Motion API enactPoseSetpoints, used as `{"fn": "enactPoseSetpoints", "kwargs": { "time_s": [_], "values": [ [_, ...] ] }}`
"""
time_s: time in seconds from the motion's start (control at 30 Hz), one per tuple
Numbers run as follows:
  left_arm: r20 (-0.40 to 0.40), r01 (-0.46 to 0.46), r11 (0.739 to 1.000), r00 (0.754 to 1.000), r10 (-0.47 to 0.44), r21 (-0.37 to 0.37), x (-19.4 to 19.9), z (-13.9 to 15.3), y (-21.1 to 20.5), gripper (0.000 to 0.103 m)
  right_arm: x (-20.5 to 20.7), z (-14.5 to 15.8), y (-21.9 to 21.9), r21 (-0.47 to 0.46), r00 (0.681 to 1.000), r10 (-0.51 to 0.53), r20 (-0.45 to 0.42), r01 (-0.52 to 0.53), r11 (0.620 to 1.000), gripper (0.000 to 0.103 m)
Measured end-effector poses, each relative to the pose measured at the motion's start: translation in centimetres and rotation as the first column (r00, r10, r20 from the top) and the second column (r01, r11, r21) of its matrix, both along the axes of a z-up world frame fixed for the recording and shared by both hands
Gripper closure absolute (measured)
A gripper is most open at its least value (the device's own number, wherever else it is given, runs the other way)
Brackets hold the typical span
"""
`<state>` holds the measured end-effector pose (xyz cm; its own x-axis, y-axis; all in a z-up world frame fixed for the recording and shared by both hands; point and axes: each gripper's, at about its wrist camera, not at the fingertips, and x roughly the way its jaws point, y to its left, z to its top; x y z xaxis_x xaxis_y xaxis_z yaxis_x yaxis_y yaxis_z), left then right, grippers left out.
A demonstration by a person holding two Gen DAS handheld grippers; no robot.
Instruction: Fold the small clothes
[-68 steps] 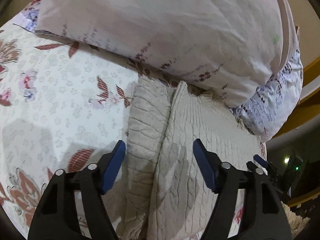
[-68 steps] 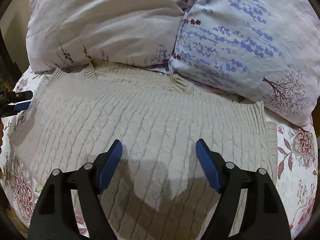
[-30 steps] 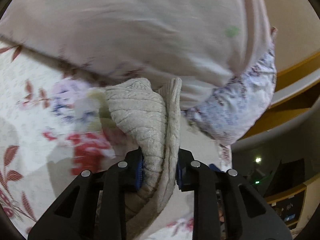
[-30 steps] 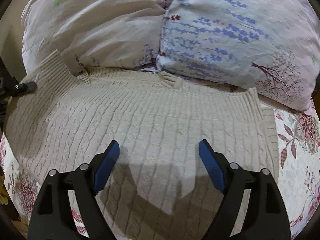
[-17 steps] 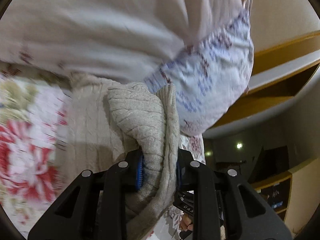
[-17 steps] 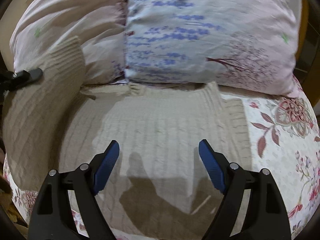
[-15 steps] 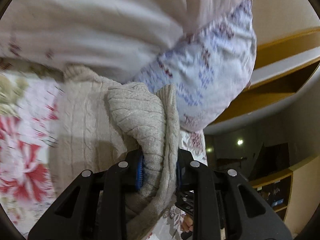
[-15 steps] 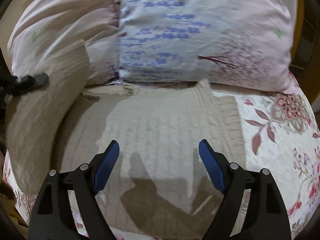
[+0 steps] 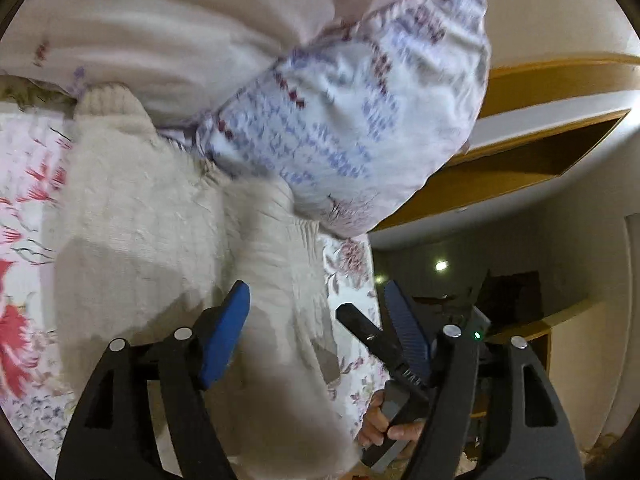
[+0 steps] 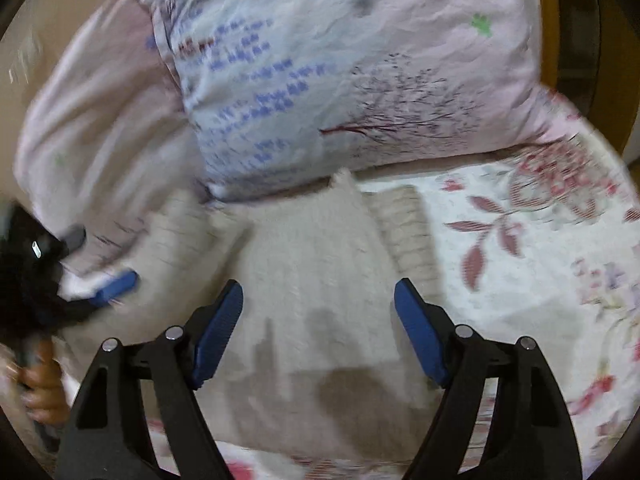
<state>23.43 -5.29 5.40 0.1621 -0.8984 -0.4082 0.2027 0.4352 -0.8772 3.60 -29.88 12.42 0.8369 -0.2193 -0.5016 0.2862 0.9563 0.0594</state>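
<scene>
**A:** Where is the sweater, going left to right?

**B:** Your cream knitted sweater (image 9: pixel 132 216) lies on the flowered bedsheet (image 9: pixel 28 184), and I'll place everything against it. In the left wrist view, the sheet shows to its left. A pale pink pillow (image 9: pixel 152 32) sits just behind its far edge. A second pillow with blue print (image 9: pixel 344 120) touches the sweater's far right corner. One side of the sweater lies folded over onto the rest, making a thicker strip along its right part.

**A:** And my left gripper?

**B:** Your left gripper (image 9: pixel 316 320) hangs over that folded strip. Its jaws have just been opening and now stand spread. The cloth lies below and between the blue pads (image 9: pixel 226 332), but they do not press on it. To the right of the sweater, past its edge, you can see your other hand (image 9: pixel 384 420) on its handle.

**A:** And my right gripper?

**B:** In the right wrist view, your left gripper shows at the sweater's left side, blurred. Your right gripper (image 10: pixel 318 320) hovers over the middle of the sweater (image 10: pixel 312 248), jaws spread wide, nothing between the pads. The ribbed hem (image 10: pixel 404 228) is at the sweater's right edge, and bare sheet (image 10: pixel 532 264) lies beyond it.
</scene>
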Motion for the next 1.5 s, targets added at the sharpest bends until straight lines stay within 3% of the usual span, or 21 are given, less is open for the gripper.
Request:
{"fn": "enactPoseSetpoints", "kwargs": {
  "time_s": [0.07, 0.17, 0.27, 0.47, 0.53, 0.6, 0.73, 0.87, 0.9, 0.93, 1.03, 1.17, 1.5],
  "values": [
    [0.018, -0.060, 0.997, 0.998, 0.059, 0.039, 0.0, 0.3, 1.7, 0.031, 0.3, 0.4, -0.3, 0.114, 0.998, 0.061, 0.017, -0.063, 0.992, 0.025],
    [0.043, -0.167, 0.976, 0.986, 0.162, 0.142, 0.0, 0.1, 4.6, 0.031, 1.7, 0.3, -0.5, 0.283, 0.986, 0.164, 0.005, -0.159, 0.946, 0.031],
    [0.052, -0.218, 0.948, 0.976, 0.212, 0.233, -0.2, -0.6, 5.9, 0.031, 3.1, -0.4, 0.1, 0.359, 0.976, 0.212, -0.038, -0.185, 0.915, 0.040],
    [0.043, -0.196, 0.920, 0.980, 0.193, 0.338, -0.7, -2.4, 5.7, 0.031, 5.2, -2.5, 0.9, 0.397, 0.963, 0.234, -0.133, -0.165, 0.903, 0.052],
    [0.034, -0.167, 0.918, 0.986, 0.166, 0.359, -0.8, -3.0, 5.2, 0.031, 5.5, -3.2, 1.0, 0.411, 0.958, 0.247, -0.149, -0.167, 0.896, 0.064],
    [0.026, -0.145, 0.919, 0.989, 0.145, 0.367, -1.1, -3.4, 4.8, 0.031, 5.9, -3.7, 1.3, 0.418, 0.951, 0.261, -0.165, -0.172, 0.892, 0.066],
    [0.002, -0.104, 0.921, 0.994, 0.111, 0.376, -1.4, -4.5, 3.8, 0.031, 6.7, -4.4, 1.3, 0.450, 0.949, 0.275, -0.156, -0.179, 0.875, 0.066],
    [-0.014, -0.091, 0.926, 0.995, 0.104, 0.367, -1.5, -4.9, 3.3, 0.030, 7.3, -5.3, 0.3, 0.528, 0.955, 0.270, -0.119, -0.170, 0.832, 0.066],
    [-0.013, -0.091, 0.926, 0.995, 0.103, 0.366, -1.5, -4.9, 3.4, 0.030, 7.5, -5.3, 0.4, 0.531, 0.957, 0.269, -0.112, -0.171, 0.830, 0.073],
    [-0.014, -0.092, 0.927, 0.994, 0.104, 0.363, -1.4, -4.8, 3.5, 0.029, 7.4, -5.3, 0.3, 0.526, 0.958, 0.267, -0.107, -0.173, 0.833, 0.081],
    [-0.011, -0.109, 0.930, 0.993, 0.120, 0.350, -1.4, -4.6, 3.5, 0.023, 7.4, -4.7, 1.5, 0.474, 0.953, 0.288, -0.096, -0.211, 0.855, 0.085],
    [0.006, -0.131, 0.934, 0.991, 0.137, 0.333, -1.5, -4.0, 3.9, 0.017, 6.7, -2.8, 2.7, 0.372, 0.957, 0.281, -0.073, -0.236, 0.898, 0.086],
    [0.041, -0.122, 0.941, 0.993, 0.115, 0.314, -1.7, -3.0, 3.2, 0.017, 3.0, 2.0, 3.1, 0.133, 0.975, 0.219, -0.045, -0.211, 0.968, 0.088]
  ]
}}
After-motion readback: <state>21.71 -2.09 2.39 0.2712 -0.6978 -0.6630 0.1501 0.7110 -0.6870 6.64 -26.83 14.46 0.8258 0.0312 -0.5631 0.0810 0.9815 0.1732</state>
